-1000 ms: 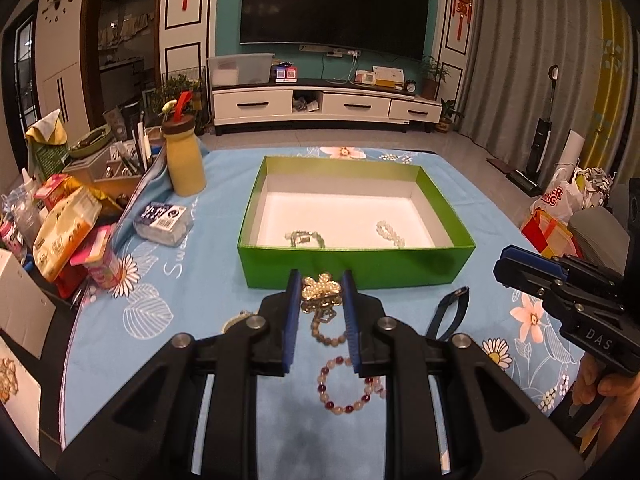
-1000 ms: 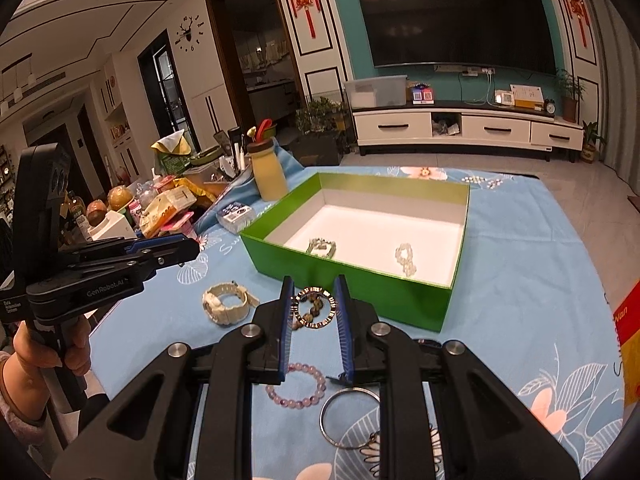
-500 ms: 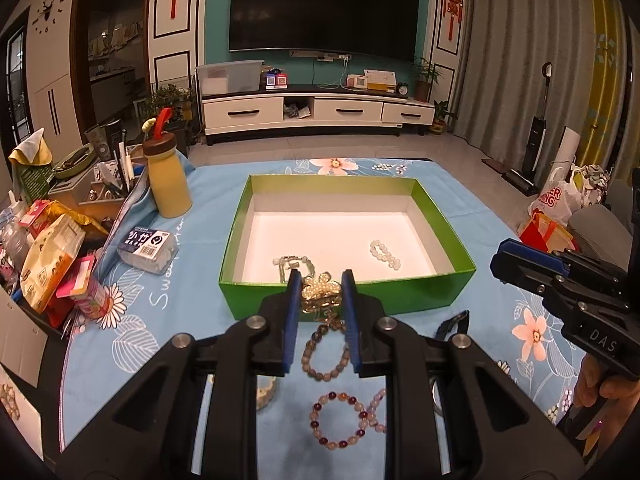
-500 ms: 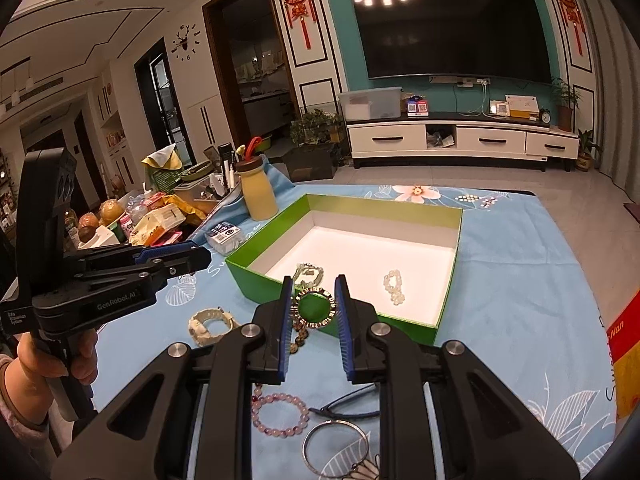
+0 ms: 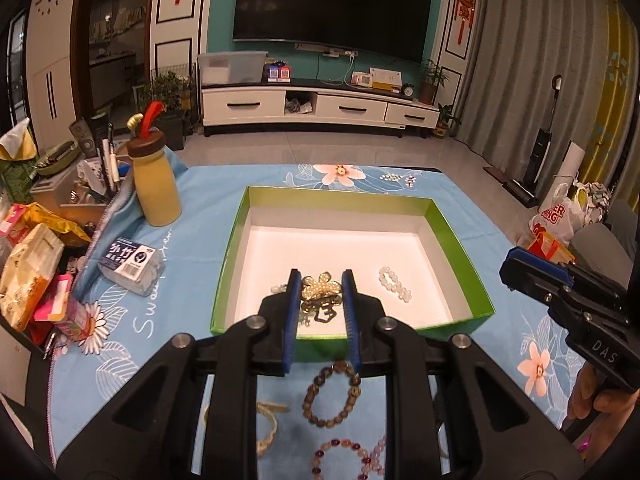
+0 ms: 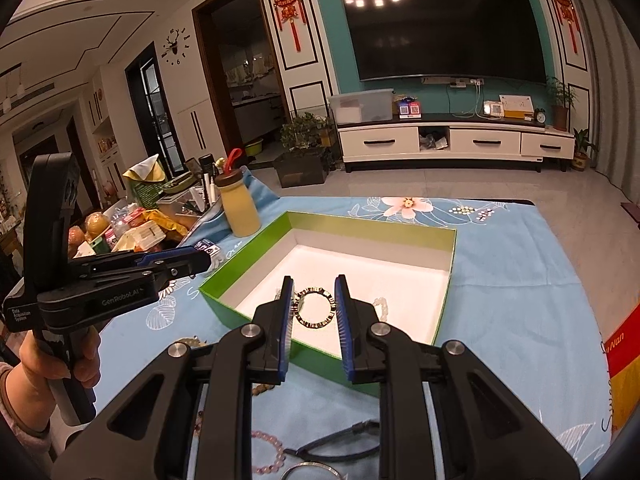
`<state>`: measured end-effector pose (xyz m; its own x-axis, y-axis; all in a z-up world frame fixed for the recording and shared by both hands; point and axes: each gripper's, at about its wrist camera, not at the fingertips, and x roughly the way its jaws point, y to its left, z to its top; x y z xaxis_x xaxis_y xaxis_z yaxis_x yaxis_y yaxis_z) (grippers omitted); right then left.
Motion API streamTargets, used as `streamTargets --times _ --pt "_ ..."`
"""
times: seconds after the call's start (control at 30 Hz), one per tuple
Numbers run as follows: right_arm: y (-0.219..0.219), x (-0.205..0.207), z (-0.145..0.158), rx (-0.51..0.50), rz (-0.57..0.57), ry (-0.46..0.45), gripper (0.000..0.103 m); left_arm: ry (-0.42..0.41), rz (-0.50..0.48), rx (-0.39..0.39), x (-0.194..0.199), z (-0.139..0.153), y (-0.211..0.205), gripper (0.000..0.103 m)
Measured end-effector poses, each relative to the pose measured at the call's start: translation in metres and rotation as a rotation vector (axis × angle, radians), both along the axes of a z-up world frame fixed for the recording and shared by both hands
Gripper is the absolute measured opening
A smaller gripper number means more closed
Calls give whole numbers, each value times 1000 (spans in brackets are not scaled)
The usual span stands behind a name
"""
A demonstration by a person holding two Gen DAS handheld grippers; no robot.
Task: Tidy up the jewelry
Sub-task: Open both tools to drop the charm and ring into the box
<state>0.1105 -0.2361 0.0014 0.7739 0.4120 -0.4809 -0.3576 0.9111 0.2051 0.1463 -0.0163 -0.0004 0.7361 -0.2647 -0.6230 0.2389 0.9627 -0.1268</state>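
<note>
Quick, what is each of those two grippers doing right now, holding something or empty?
Left gripper: closed on a gold pearl flower brooch.
Right gripper: closed on a dark beaded ring bracelet.

In the left wrist view, a small pale piece in the green box [image 5: 456, 236] is mostly hidden behind the left gripper [image 5: 320, 300]. The red bead bracelet [image 5: 340, 460] is cut off by the near edge, and the cream bracelet [image 5: 268, 424] is partly covered by the gripper's arm. In the right wrist view, the metal bangle [image 6: 308, 472] and the pink bead bracelet [image 6: 272, 452] are cut off near the bottom. The white bead bracelet [image 6: 380, 306] is largely hidden behind the right gripper [image 6: 314, 312].
</note>
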Motion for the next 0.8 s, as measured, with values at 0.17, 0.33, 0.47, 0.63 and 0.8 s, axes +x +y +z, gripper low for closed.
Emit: streamTargets --times 0.17,0.33,0.47,0.63,0.8 --pt "-5 31 -8 46 -2 70 20 60 -9 -44 37 -4 -5 20" --pt "-13 61 -14 108 -6 138 20 132 -39 -68 71 -14 -20 20" --pt "-16 82 -24 102 -40 182 20 190 -58 -70 92 -29 -35 20" --pt "-17 97 -35 37 -95 206 22 250 -57 -78 109 -45 -47 24" --pt "-28 90 -38 46 -124 200 36 249 -39 -100 105 -48 -36 53"
